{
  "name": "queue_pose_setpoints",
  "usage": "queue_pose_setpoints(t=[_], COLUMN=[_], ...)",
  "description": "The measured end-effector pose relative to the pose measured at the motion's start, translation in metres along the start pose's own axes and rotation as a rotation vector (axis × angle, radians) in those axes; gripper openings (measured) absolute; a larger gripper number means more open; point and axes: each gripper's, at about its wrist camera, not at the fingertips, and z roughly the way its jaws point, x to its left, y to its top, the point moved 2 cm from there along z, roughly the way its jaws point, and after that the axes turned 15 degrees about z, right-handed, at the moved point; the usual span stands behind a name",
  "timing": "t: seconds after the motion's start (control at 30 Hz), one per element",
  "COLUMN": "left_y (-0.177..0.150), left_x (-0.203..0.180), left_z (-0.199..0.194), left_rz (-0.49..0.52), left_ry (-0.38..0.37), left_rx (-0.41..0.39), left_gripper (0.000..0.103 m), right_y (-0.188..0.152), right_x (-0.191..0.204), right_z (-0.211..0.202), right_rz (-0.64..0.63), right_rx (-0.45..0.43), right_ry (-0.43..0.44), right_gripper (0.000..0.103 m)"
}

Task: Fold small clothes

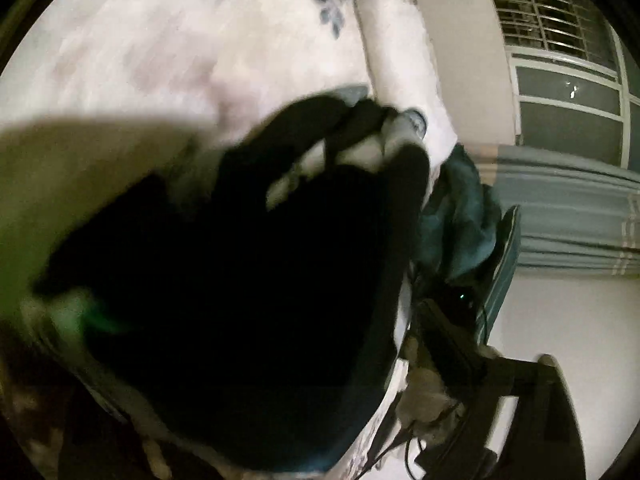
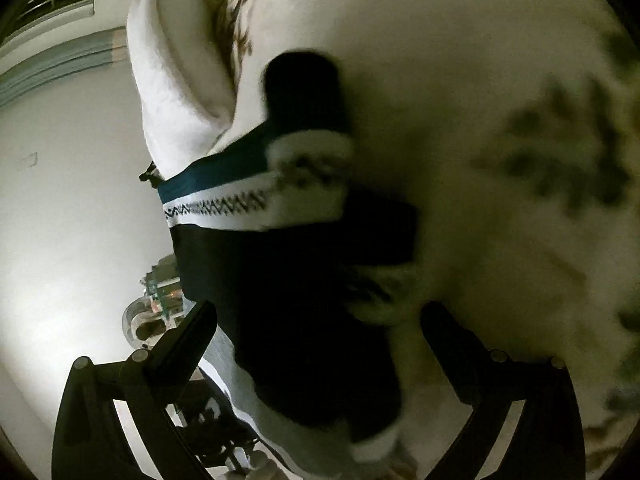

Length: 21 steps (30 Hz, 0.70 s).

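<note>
— Evidently mid-fold: the dark garment (image 2: 288,280) lay on the white bed (image 2: 460,60), its patterned band (image 2: 224,208) near the edge.

— And the tongs?

— Right gripper (image 2: 316,332) stood apart, one finger (image 2: 188,336) either side of the cloth, nothing clamped. Left gripper: its view was blurred and filled by black fabric (image 1: 260,280); state could not be told.

— Next?

— Probably close on an edge and carry it across, keeping the layers flat.

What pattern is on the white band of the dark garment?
A dark zigzag line on the white band, clearest in the right wrist view.
</note>
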Motion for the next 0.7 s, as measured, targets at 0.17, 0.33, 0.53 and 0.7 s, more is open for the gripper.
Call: queue_pose_setpoints(t=[0.17,0.33,0.53,0.7], left_y=[0.025,0.057,0.111,0.129], left_x=[-0.007,-0.021,-0.016,0.002], left_z=[-0.009,-0.019,-0.046,-0.044], left_rz=[0.071,0.203,0.317,0.436], left_ry=[0.020,0.048,0.074,0.144], left_rx=[0.052,0.145,0.269,0.467], left_gripper=[0.035,0.031,0.031,0.059], right_y=[-0.014,-0.053,-0.173,-0.293], right_x=[0.010,-0.003,-0.022,-0.031], right_z=[0.023,0.009,0.023,0.086], right_rz=[-0.033,0.050,0.179,0.353], right_rx=[-0.025,-0.143,-0.233,-0.252], right_ry=[-0.004,0.097,0.142,0.142], right_gripper=[0.049,0.019,0.017,0.015])
